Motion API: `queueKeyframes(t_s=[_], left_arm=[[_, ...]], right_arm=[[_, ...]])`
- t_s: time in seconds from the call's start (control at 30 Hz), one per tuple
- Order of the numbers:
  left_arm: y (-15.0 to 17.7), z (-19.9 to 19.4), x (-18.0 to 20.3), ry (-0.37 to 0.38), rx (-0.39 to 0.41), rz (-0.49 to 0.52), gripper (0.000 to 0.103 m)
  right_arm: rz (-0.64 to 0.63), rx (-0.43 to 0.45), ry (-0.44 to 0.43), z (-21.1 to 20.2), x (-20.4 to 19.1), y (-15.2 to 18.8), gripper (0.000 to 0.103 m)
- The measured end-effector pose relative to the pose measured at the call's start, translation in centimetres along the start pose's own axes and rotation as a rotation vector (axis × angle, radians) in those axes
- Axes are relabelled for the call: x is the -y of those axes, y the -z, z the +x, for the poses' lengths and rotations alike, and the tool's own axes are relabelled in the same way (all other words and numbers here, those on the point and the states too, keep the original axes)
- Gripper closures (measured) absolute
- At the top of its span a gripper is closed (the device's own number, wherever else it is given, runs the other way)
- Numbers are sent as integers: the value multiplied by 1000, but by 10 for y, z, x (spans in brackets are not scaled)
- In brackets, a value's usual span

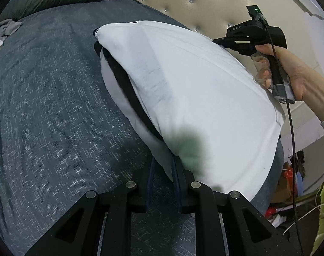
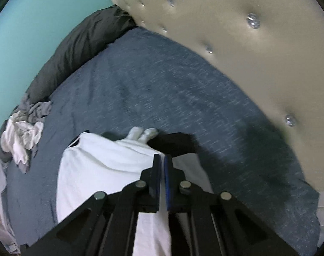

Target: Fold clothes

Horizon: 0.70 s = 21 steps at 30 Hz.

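A white garment with black trim lies partly folded on the blue-grey bed cover. My left gripper pinches its near edge between narrowly spaced fingers. My right gripper is shut on the garment's far edge, and the fabric hangs raised from it. The right gripper and the hand holding it also show in the left wrist view, at the garment's far right corner. A black part of the garment lies just past the right fingertips.
A tufted beige headboard borders the bed on the right. A dark quilt lies along the far edge. A pile of grey and white clothes sits at the left. Clutter stands on the floor beside the bed.
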<state>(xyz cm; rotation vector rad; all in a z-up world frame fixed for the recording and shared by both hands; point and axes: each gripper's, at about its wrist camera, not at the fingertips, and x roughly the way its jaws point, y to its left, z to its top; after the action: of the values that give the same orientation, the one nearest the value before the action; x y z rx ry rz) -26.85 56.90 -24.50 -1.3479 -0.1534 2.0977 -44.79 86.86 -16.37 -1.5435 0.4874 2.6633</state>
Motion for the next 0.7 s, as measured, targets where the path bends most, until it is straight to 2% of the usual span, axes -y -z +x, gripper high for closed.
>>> queueKeyframes(t_s=[0.33,0.37,0.43,0.5,0.57,0.7], left_arm=[[5,-14,-1,7,4,-5,85],[6,-17,-1,7,6,-7,85],[7,-20,-2,9,8,-14,84],[7,-27,-4,11,14,-22,83],[7,-32,-3,12,23,-22,79],[7,-41,4,8,36,-17,79]], right_arm=[[-23,-57,6,9,-3,6,99],[-34,-45,2,4,-3,5,98],[-25,-27,-21,-9,2,4,87],[-8,-13,-32,-24,10,7,82],[6,3,-57,-44,19,14,81],[30,24,-136,-78,31,46,77]])
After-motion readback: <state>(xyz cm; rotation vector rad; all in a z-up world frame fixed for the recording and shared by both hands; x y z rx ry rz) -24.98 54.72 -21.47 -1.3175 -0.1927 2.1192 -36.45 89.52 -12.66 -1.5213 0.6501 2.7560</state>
